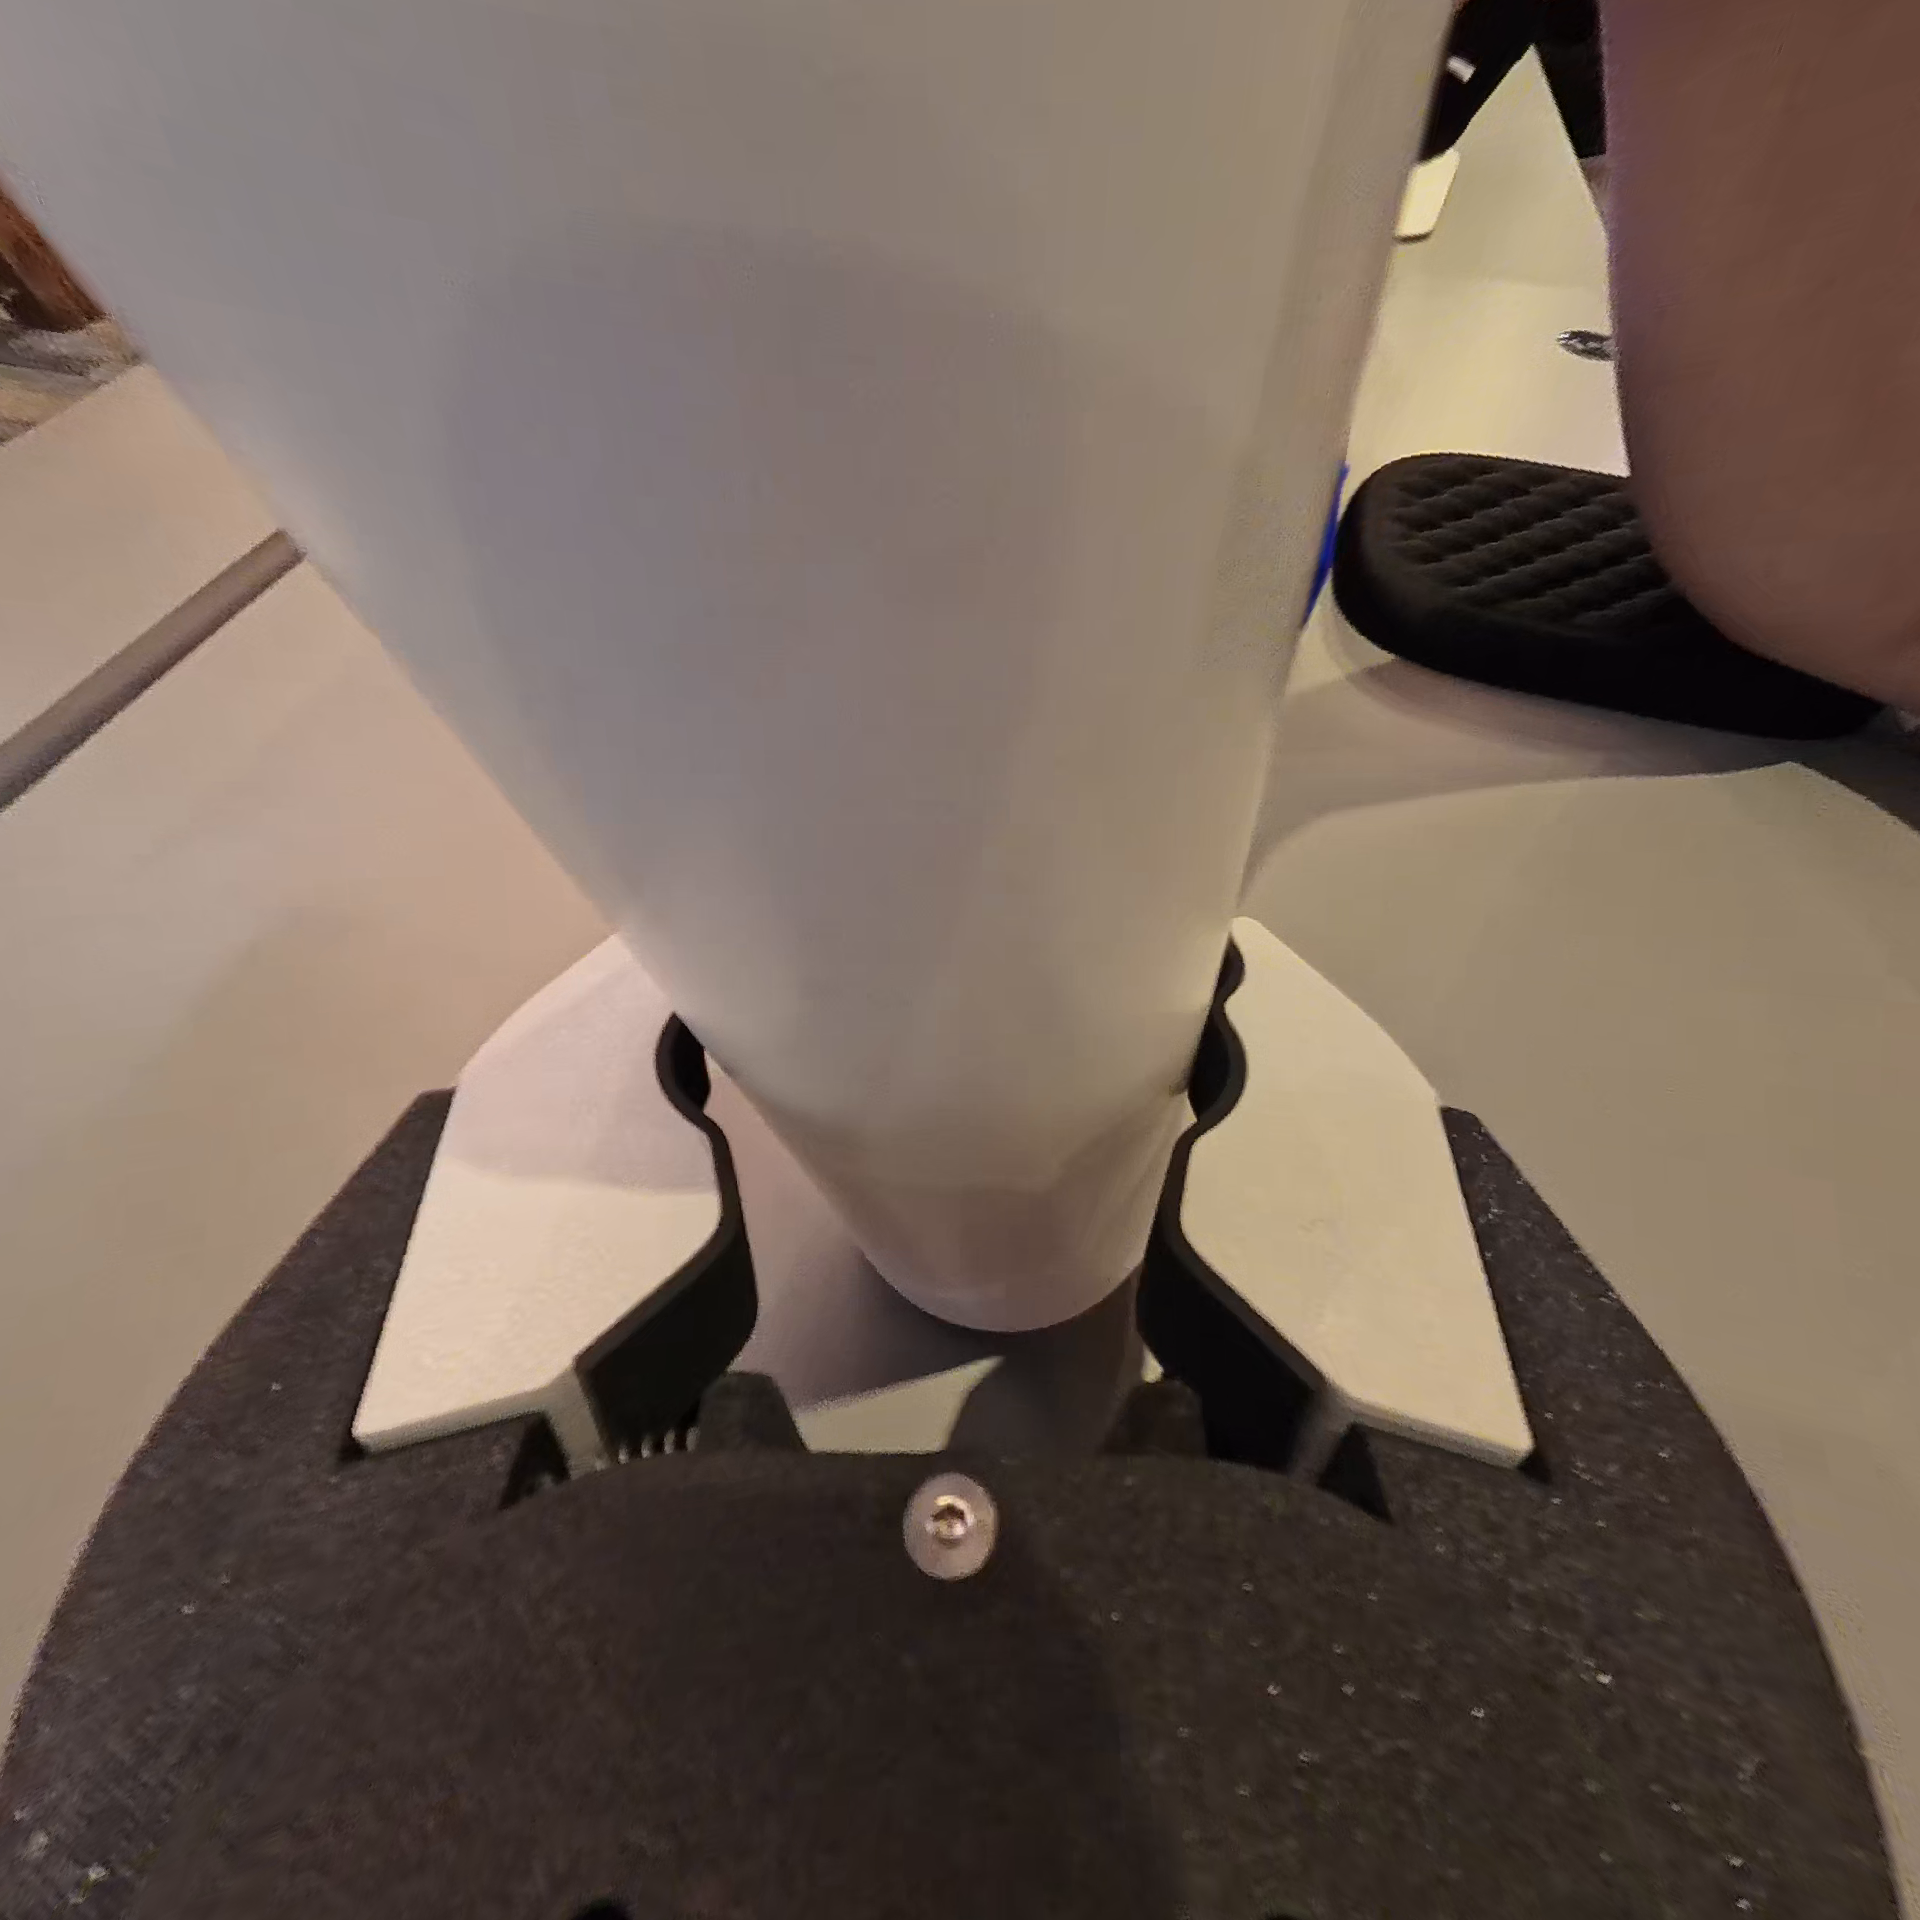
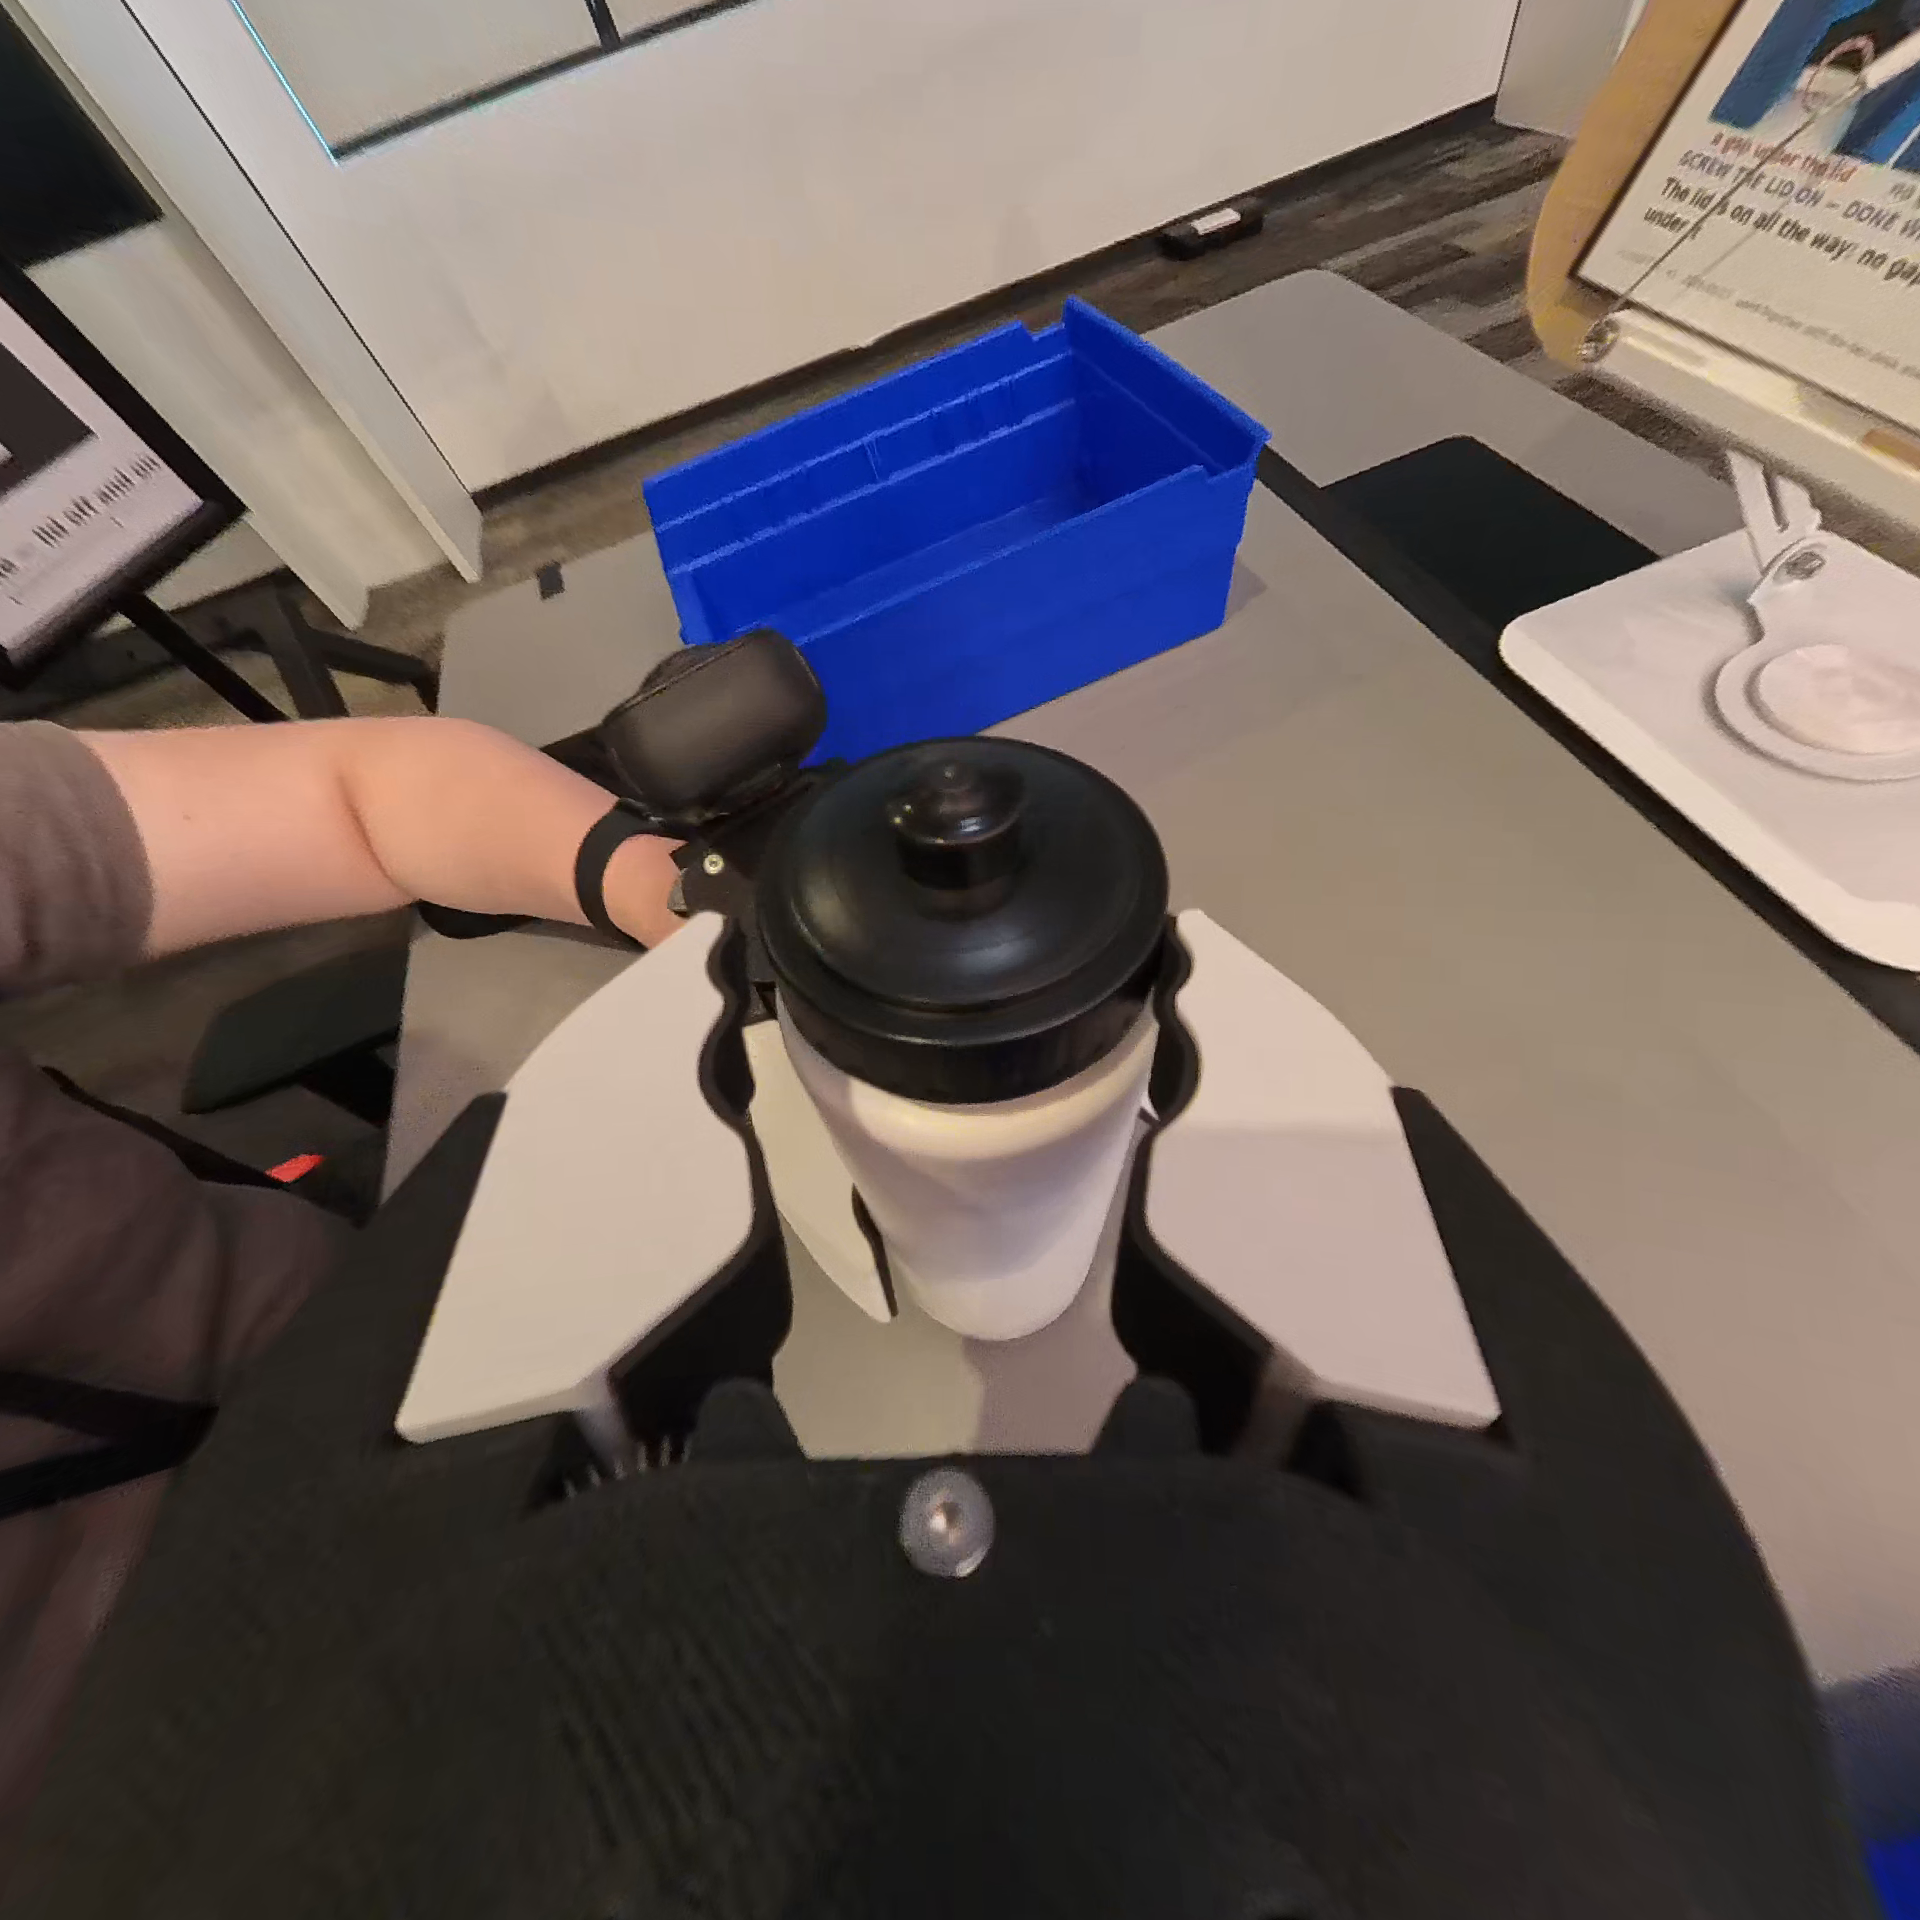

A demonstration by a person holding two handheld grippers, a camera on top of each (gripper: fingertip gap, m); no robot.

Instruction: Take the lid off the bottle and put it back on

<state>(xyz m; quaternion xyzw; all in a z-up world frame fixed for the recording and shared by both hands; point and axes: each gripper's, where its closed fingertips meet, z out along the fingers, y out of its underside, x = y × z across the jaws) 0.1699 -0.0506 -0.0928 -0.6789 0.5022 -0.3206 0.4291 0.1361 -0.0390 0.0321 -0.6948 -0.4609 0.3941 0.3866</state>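
Our left gripper [image 1: 951, 1070] clamps the white bottle [image 1: 831, 571]. Only our right wrist view shows its black lid [image 2: 961, 899], seated, flanked by our right gripper [image 2: 945, 997]; whether that one grips, we cannot tell. Beyond the bottle, a blue bin [image 2: 1039, 623] stands apart on the grey table [image 2: 1455, 987].

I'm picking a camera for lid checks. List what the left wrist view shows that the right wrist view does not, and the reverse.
Only the left wrist view: the left gripper closed on the bottle's white body, and a black quilted pad.

Only the right wrist view: the black lid on the bottle, the right gripper around it, its jaws apparently touching the lid's rim, and a blue bin.

Both: the white bottle and the grey table.
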